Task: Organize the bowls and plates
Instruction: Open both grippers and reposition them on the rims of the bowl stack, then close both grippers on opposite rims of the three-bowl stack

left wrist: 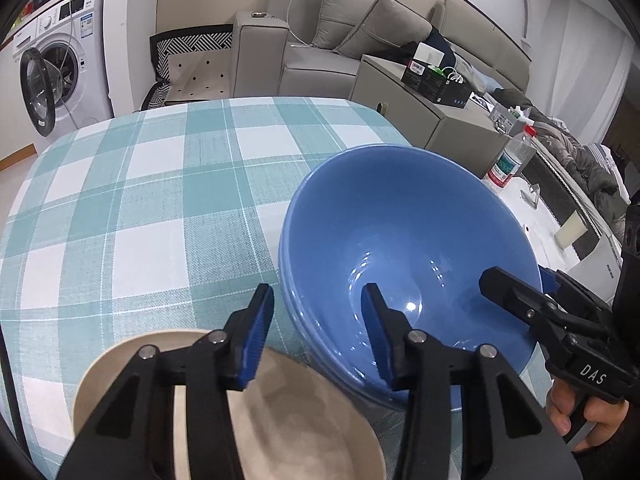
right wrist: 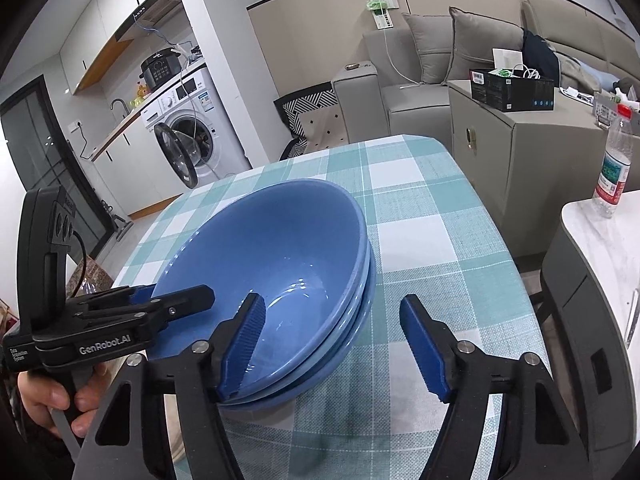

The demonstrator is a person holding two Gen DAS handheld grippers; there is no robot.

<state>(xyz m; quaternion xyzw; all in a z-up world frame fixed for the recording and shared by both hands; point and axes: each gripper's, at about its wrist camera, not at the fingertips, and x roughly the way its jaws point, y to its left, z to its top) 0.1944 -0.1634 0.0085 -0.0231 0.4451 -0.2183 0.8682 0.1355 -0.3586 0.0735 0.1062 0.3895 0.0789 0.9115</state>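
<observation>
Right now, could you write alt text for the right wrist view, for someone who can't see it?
A stack of blue bowls sits on a teal-and-white checked tablecloth, straddled at its near rim by the open right gripper. The left gripper reaches over the stack's left rim; a washing machine and grey sofa stand behind.

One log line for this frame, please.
left claw open over bowl rim | right claw open astride rim | blue bowls stacked | beige plate beside

Far half of the tabletop is bare checked cloth, so that side's passable. Near edge is tight — stacked blue bowls sit just beside a beige bowl, and both grippers straddle the blue rims.
</observation>
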